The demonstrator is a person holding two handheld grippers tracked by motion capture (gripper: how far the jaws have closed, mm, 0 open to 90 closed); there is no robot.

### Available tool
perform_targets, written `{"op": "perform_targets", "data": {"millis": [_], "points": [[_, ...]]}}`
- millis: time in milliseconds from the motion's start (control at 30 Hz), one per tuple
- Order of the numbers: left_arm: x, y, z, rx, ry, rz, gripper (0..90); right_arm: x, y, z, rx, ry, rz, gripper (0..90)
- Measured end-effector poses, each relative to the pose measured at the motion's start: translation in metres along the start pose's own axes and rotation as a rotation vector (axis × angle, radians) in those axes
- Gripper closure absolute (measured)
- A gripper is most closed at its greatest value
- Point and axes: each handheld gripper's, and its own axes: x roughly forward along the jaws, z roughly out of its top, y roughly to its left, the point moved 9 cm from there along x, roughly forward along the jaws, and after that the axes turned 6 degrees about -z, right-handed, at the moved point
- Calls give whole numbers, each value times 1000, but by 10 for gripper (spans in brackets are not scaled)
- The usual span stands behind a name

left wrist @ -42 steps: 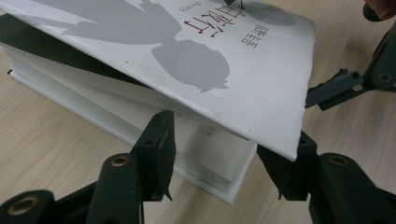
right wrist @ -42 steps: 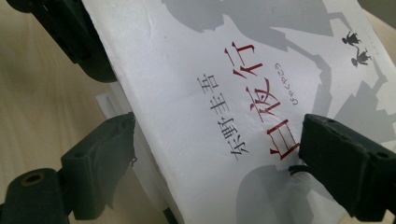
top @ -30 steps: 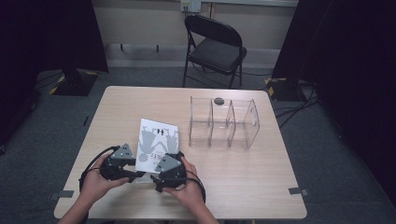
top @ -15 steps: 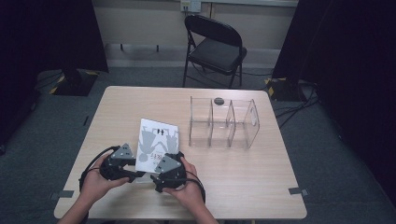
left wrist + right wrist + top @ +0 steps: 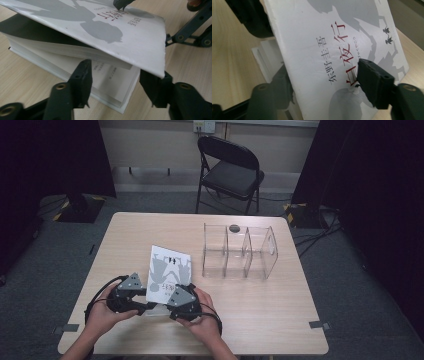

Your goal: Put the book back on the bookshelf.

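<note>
**book cover coming up, opening barely begun**

your book [image 5: 169, 272] lies on the table [image 5: 280, 320] at its near left, just in front of your hands and well apart from the clear divided organiser [image 5: 240, 252] to its right.

the work in hand looks like opening it. so far the front cover, with a wad of pages under it, is raised off the near corner while the rest of the block lies flat on the wood. the spine side is still down, so by my reading the swing-over and laying flat are all left to do.

your right gripper [image 5: 327, 85] has just been closing. one jaw sits on top of the cover and the other under it, so it appears clamped on that lifted part of the book.

your left gripper [image 5: 117, 85] has just been widening. its jaws stand astride the near corner of the lower pages, under the raised cover, and press on nothing, so it is released.

writing on the white and grey cover:
- the title 白夜行 in red
- 东野圭吾 in dark characters beside it
- a thin line of script next to the title, too small to read
- print on the exposed inner page, too blurred to make out
</note>
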Motion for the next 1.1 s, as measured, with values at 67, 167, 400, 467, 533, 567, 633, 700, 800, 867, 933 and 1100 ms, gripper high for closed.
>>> {"op": "perform_targets", "data": {"millis": [67, 167, 400, 467, 533, 567, 633, 700, 800, 867, 933, 1100], "points": [[0, 2, -2, 27, -3, 37, 282, -3, 0, 2, -31, 18, -10, 415], [-3, 6, -8, 40, -2, 38, 220, -7, -2, 4, -50, 33, -32, 468], [-2, 25, -28, 35, 12, 53, 209, -18, -11, 11, -31, 58, -47, 549], [-2, 29, -33, 36, 32, 63, 195, -21, -14, 13, -22, 64, -50, 560], [1, 30, -36, 29, 32, 69, 193, -22, -17, 15, -11, 73, -51, 569], [1, 31, -37, 36, 38, 69, 194, -23, -18, 16, -4, 76, -50, 571], [3, 33, -43, 64, 86, 81, 197, -25, -21, 19, 5, 80, -50, 581], [6, 33, -46, 69, 105, 71, 202, -27, -25, 22, 11, 87, -52, 589], [12, 31, -48, 27, 93, 53, 202, -30, -30, 26, 14, 101, -57, 605], [11, 33, -46, 15, 77, 63, 196, -32, -34, 27, 22, 113, -51, 609], [11, 36, -45, 23, 63, 82, 203, -33, -37, 29, 30, 119, -47, 615], [13, 34, -50, 19, 101, 49, 219, -37, -48, 36, 55, 133, -40, 628]]}}
